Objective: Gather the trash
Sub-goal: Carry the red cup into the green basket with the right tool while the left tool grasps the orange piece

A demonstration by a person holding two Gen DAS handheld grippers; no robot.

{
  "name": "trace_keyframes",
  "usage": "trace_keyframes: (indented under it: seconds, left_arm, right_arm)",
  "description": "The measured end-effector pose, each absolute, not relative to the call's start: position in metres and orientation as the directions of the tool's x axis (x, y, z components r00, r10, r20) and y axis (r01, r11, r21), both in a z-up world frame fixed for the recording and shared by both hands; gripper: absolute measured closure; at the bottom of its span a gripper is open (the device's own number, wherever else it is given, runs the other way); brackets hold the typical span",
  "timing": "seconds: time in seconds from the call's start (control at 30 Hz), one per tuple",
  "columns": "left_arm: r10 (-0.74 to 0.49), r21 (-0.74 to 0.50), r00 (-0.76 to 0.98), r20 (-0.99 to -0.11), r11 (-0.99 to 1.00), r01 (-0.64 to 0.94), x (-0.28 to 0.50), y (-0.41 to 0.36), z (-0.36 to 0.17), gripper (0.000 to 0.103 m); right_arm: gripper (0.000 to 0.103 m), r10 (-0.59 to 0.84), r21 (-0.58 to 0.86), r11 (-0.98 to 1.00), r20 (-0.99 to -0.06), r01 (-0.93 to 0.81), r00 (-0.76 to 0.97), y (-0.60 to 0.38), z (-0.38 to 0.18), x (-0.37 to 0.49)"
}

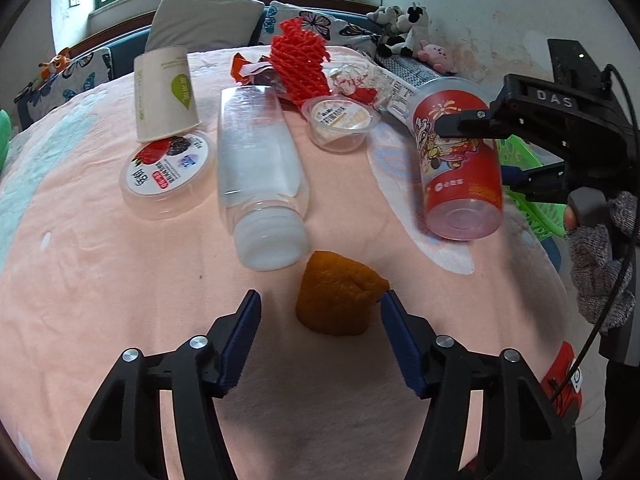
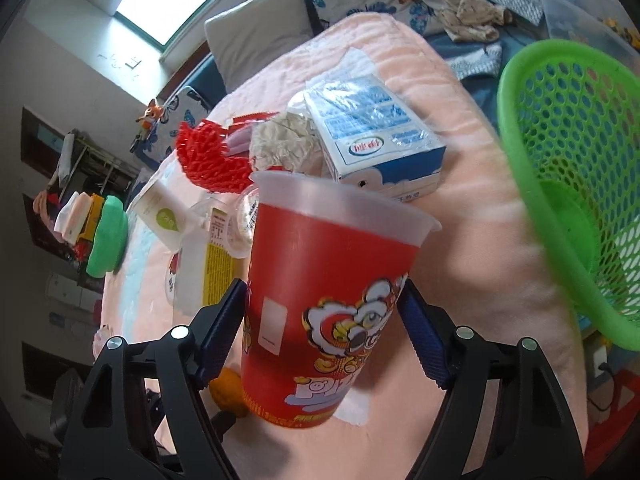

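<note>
An orange peel point(image 1: 338, 294) lies on the pink blanket point(image 1: 100, 280) between the fingertips of my left gripper point(image 1: 320, 312). Its right pad point(image 1: 394, 320) touches the peel's corner, the left pad stands well apart, so the jaws are open. A red printed plastic cup point(image 2: 320, 300) sits tilted between the pads of my right gripper point(image 2: 322, 292), which is shut on its sides. In the left wrist view the same cup point(image 1: 460, 160) hangs in that gripper point(image 1: 476, 152), just right of the peel. A green mesh basket point(image 2: 516, 128) stands close to the cup's right.
Other trash lies further up the bed: a clear bottle point(image 1: 260, 168), a paper cup point(image 1: 164, 92), a round berry-printed lid point(image 1: 168, 168), a small jelly cup point(image 1: 340, 120), red foam netting point(image 1: 298, 64), a milk carton point(image 2: 376, 140). Pillows and plush toys line the far side.
</note>
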State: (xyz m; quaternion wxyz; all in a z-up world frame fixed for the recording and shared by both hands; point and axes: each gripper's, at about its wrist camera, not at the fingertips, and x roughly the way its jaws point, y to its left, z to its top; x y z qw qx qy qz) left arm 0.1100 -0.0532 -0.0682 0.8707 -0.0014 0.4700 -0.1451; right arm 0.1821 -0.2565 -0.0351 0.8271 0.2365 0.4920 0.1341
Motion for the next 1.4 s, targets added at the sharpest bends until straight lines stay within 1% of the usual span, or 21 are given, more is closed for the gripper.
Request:
trace_keyframes:
  seconds: [0.1,0.27,0.3,0.4,0.43,0.63,0.83,1.03,1.17,1.4]
  left_arm:
    - [-0.265,-0.147,0.502,-0.823,0.954,0.263,0.112,-0.057,-0.072,0.054]
    - [-0.287,-0.167,0.495,-0.820,0.948,0.272,0.114,-0.060,-0.076,0.062]
    - [-0.291,-0.170,0.494,-0.819,0.946,0.276,0.115,-0.061,-0.077,0.066]
    - [-0.307,-0.181,0.488,-0.817,0.940,0.289,0.113,-0.064,-0.075,0.074]
    - [-0.310,-0.183,0.487,-0.816,0.939,0.291,0.113,-0.064,-0.075,0.075]
    - [-0.349,-0.210,0.488,-0.800,0.925,0.318,0.109,-0.071,-0.060,0.077]
    - [-0.400,-0.222,0.496,-0.770,0.898,0.379,0.111,-0.090,-0.033,0.077]
    - [-0.448,-0.239,0.485,-0.751,0.869,0.433,0.127,-0.122,-0.013,0.077]
    - [-0.467,-0.233,0.484,-0.740,0.853,0.467,0.136,-0.145,-0.003,0.077]
    - [-0.491,-0.227,0.470,-0.734,0.829,0.512,0.162,-0.183,0.010,0.077]
  right_arm:
    - [0.027,0.463,0.531,0.847,-0.734,-0.006,0.497,-0.260,-0.028,0.172]
    - [0.027,0.471,0.535,0.844,-0.713,-0.030,0.520,-0.272,-0.016,0.154]
    - [0.027,0.469,0.533,0.845,-0.711,-0.033,0.524,-0.274,-0.014,0.151]
    - [0.028,0.454,0.516,0.856,-0.707,-0.044,0.541,-0.280,-0.006,0.141]
    - [0.028,0.446,0.507,0.860,-0.706,-0.046,0.550,-0.282,-0.003,0.138]
    - [0.028,0.353,0.433,0.901,-0.702,-0.022,0.618,-0.314,0.012,0.121]
    - [0.028,0.221,0.363,0.928,-0.710,0.079,0.668,-0.368,0.014,0.121]
    - [0.028,0.072,0.261,0.949,-0.724,0.176,0.686,-0.411,0.005,0.128]
    - [0.028,0.002,0.191,0.961,-0.725,0.198,0.688,-0.429,-0.007,0.137]
    - [0.027,0.009,0.181,0.966,-0.740,0.186,0.672,-0.436,-0.031,0.142]
